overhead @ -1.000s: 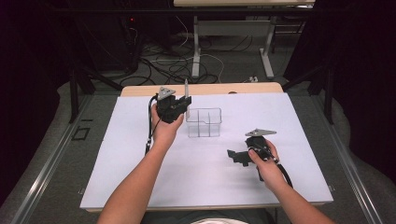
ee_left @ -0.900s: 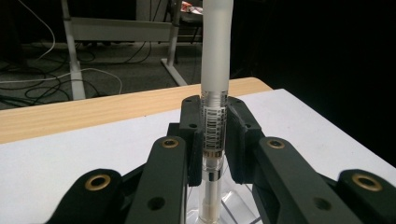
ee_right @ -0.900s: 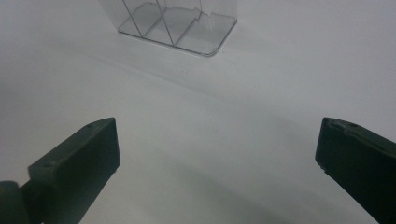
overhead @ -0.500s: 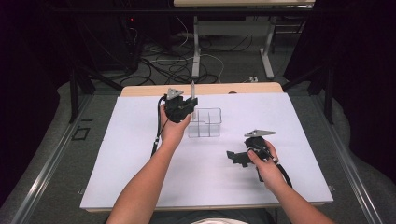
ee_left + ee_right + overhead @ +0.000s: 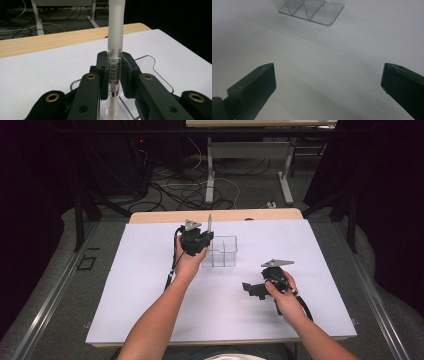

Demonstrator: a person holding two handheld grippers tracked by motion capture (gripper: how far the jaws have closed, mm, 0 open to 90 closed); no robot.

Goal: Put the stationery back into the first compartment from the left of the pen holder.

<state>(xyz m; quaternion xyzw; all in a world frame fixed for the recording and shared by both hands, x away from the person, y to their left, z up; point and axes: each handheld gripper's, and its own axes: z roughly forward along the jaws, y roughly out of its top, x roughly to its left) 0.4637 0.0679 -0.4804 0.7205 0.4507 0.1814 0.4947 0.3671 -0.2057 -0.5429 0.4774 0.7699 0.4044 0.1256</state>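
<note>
Above the white table (image 5: 125, 285), the left gripper (image 5: 200, 240) holds a pen (image 5: 209, 223) upright at the left end of the clear plastic organizer (image 5: 222, 251). Its own view shows what the high view cannot: both jaws clamped on the pen's clear barcoded barrel (image 5: 114, 67), frosted cap (image 5: 116, 22) uppermost. Nearer the person, the right gripper (image 5: 327, 82) rests with jaws spread wide and empty, facing the organizer.
</note>
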